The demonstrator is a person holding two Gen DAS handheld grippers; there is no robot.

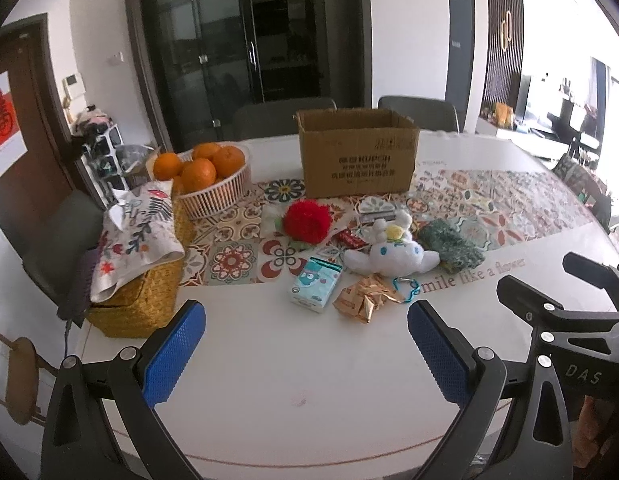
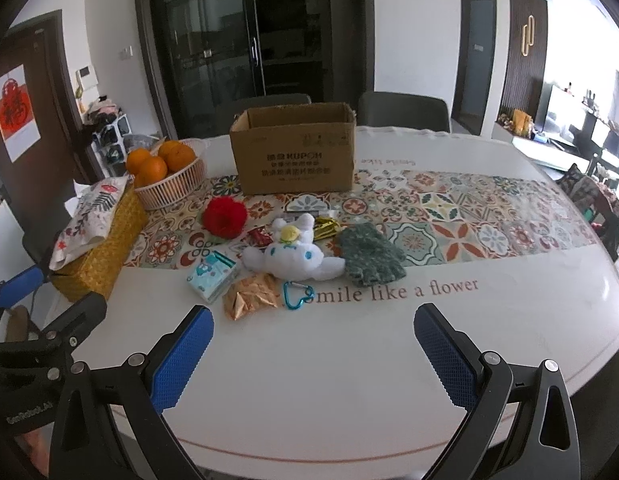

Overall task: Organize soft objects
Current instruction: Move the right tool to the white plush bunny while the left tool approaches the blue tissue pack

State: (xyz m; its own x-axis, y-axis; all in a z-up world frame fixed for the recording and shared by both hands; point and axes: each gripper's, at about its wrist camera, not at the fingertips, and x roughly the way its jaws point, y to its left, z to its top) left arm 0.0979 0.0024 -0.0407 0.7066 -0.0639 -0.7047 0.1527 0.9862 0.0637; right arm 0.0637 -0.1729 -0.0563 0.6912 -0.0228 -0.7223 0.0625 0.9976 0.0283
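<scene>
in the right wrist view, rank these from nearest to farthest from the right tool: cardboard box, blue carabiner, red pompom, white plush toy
1. Blue carabiner, on bare white table just ahead of the right tool, slightly left.
2. White plush toy, right behind the carabiner, at the patterned runner's edge.
3. Red pompom, farther back and left, on the runner.
4. Cardboard box, open, at the far side of the table.

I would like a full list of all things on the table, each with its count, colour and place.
cardboard box: 1, brown, open, back centre
basket of oranges: 1, pale, back left
woven box: 1, yellow, left, patterned cloth on top
pompom: 1, red, before the cardboard box
plush toy: 1, white, centre
glove: 1, green, right of the plush toy
tissue pack: 1, light blue, front left
gold wrapper: 1, front
carabiner: 1, blue, front
left gripper: open
right gripper: open
</scene>
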